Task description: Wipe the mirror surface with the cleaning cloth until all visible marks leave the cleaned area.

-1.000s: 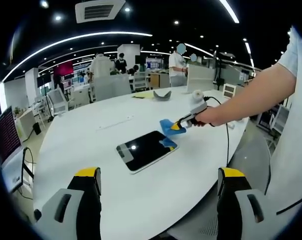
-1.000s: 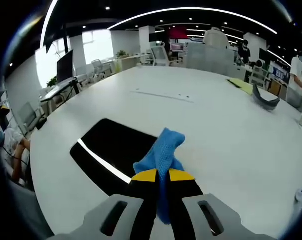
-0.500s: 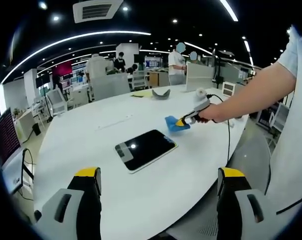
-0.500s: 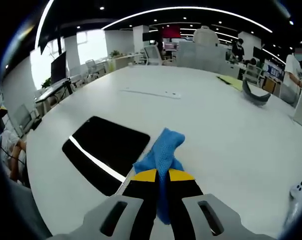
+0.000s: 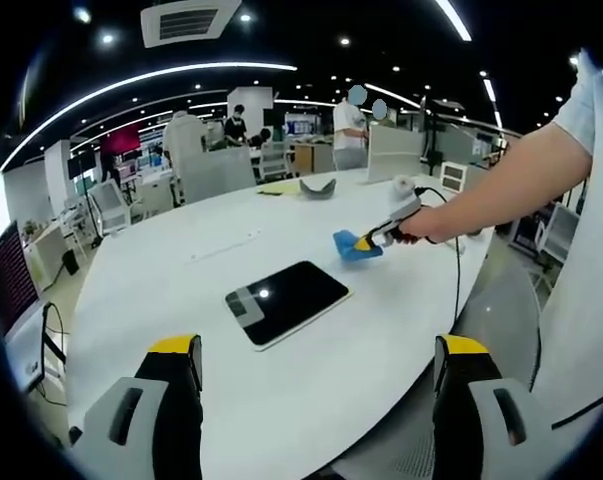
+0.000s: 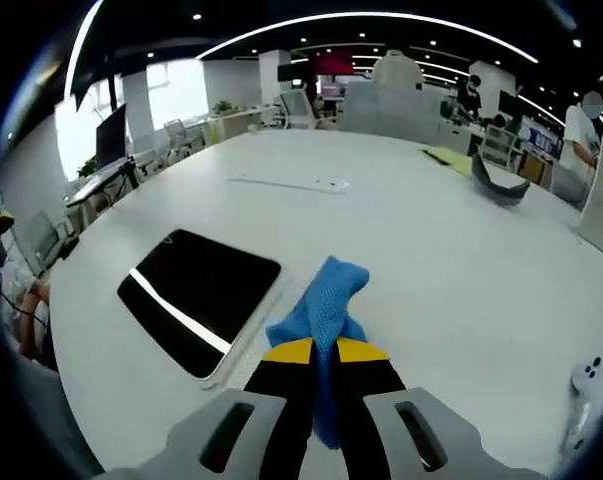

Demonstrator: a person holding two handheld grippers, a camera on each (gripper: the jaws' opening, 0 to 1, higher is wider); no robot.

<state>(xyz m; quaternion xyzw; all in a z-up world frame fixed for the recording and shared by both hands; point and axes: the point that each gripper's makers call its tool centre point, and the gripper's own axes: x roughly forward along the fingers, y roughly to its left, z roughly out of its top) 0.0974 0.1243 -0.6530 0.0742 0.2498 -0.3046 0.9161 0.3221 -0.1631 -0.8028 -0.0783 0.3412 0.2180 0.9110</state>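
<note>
Lifted clear of the mirror (image 6: 199,309) since a second ago, the right gripper (image 6: 325,352) pinches the blue cloth (image 6: 321,312) beside it over the desk (image 6: 451,260), likely between wipes, left gripper (image 5: 316,350) spread idle

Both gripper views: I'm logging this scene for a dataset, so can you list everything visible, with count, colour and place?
mirror: one, dark reflective face with pale frame, lying flat on the table, apart from the cloth
cleaning cloth: one, blue, pinched in the right gripper, beside the mirror, off its surface
table: one, white, round-edged, bearing everything
thin strip: one, white, flat on the table beyond the mirror
curved grey object: one, at the table's far edge
yellow sheet: one, near that grey object
people: several, standing in the office background
left gripper: black jaws with yellow tips, wide apart, holding nothing
right gripper: black and yellow, jaws closed on the cloth
person's arm: one, holding the right gripper
</note>
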